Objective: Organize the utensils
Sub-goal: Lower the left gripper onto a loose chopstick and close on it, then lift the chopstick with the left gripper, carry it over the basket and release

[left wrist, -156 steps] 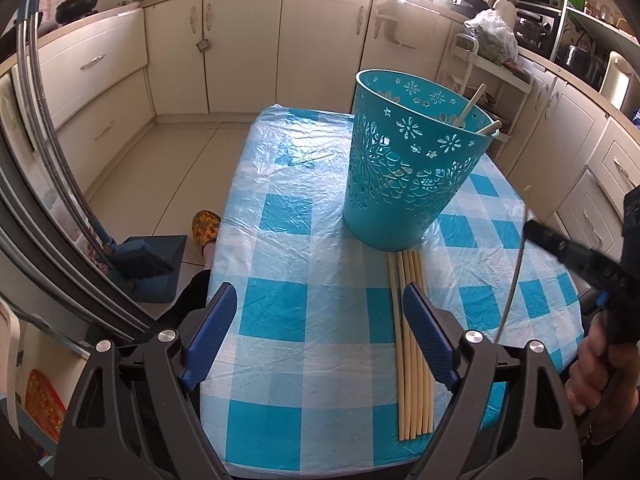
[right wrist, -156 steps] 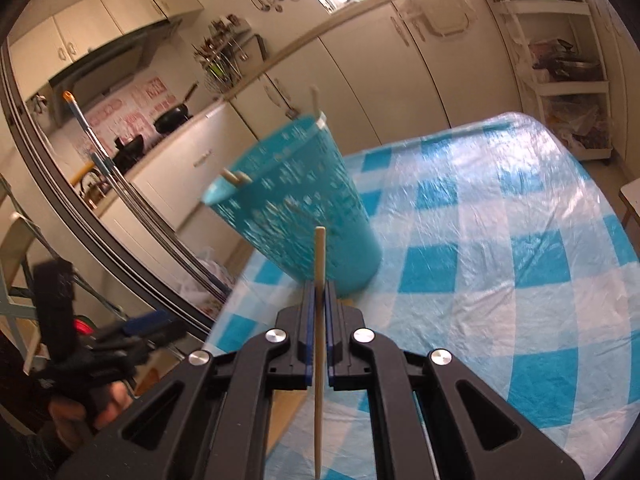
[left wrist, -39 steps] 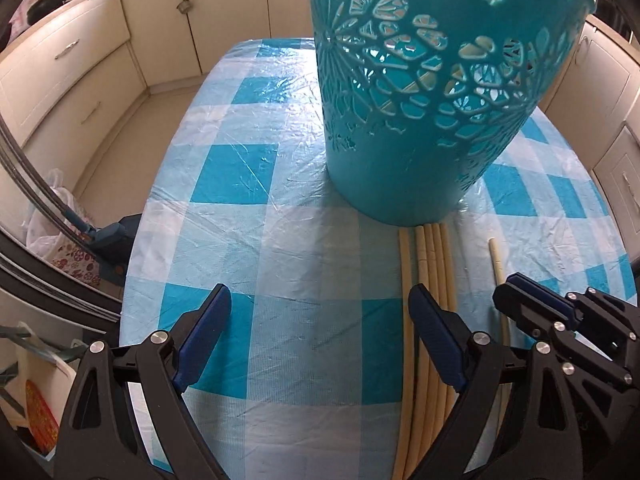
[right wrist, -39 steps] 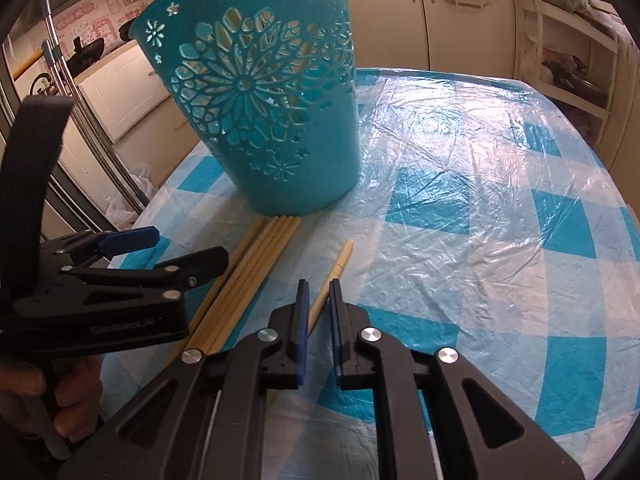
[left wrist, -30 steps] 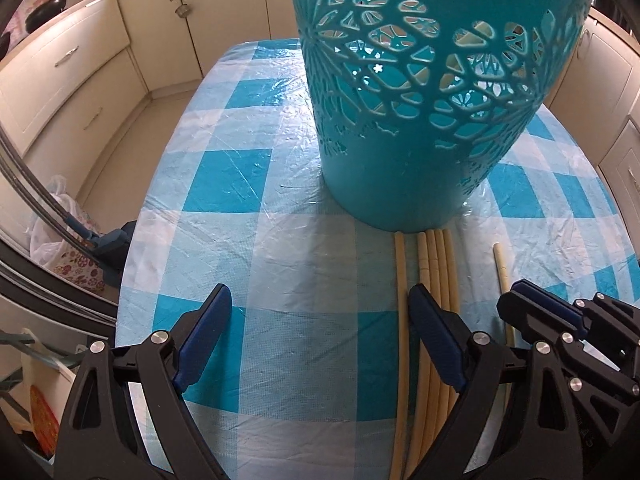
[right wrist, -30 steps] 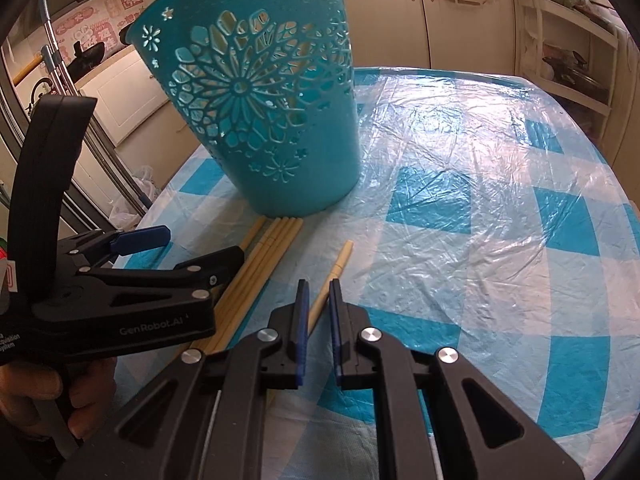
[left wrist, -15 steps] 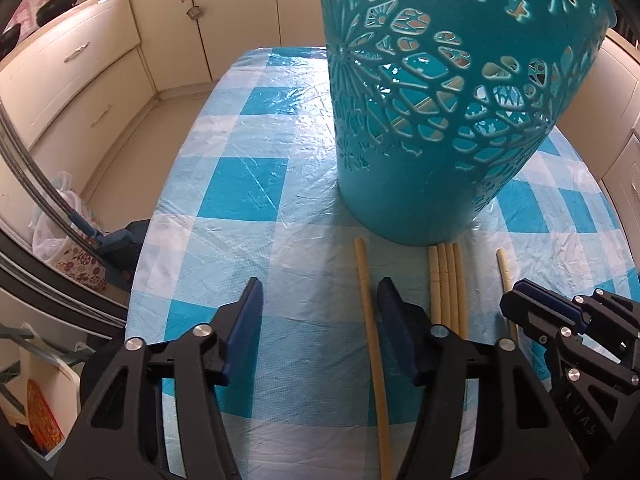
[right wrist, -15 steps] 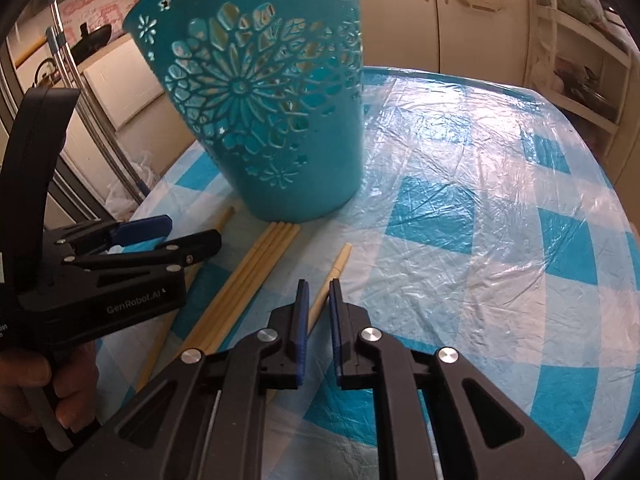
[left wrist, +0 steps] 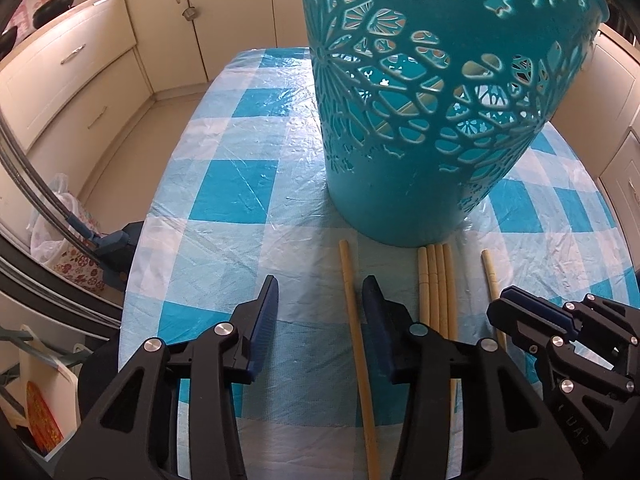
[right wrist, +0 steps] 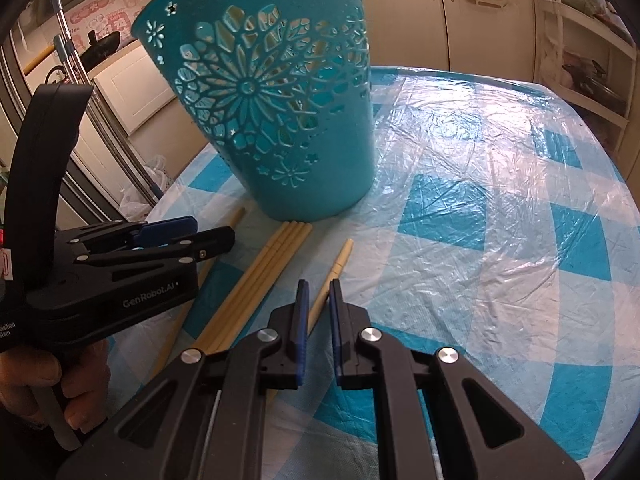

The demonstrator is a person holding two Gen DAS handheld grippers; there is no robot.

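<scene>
The left gripper (left wrist: 318, 312) is standing partly open, its blue pads straddling a lone chopstick (left wrist: 354, 320) that is lying on the checked tablecloth (left wrist: 224, 184); the stick is running close beside the right-hand pad, and whether it is touching is hard to tell. The right gripper (right wrist: 318, 312) is showing only a narrow gap between its pads, with another single chopstick (right wrist: 334, 270) passing into that gap; its lower end is hiding behind the fingers, so actual contact cannot be made out. Between these two sticks a bundle of four chopsticks (left wrist: 436, 284) is lying side by side, its far ends reaching the base of the teal cut-out basket (left wrist: 432, 92) standing upright on the cloth. Through the basket's openings pale sticks are showing inside, though their number is unclear. The basket's rim is being cut off by the top of both views. On the left gripper's body, seen from the right wrist, the lettering "GenRobot.AI" is readable.
</scene>
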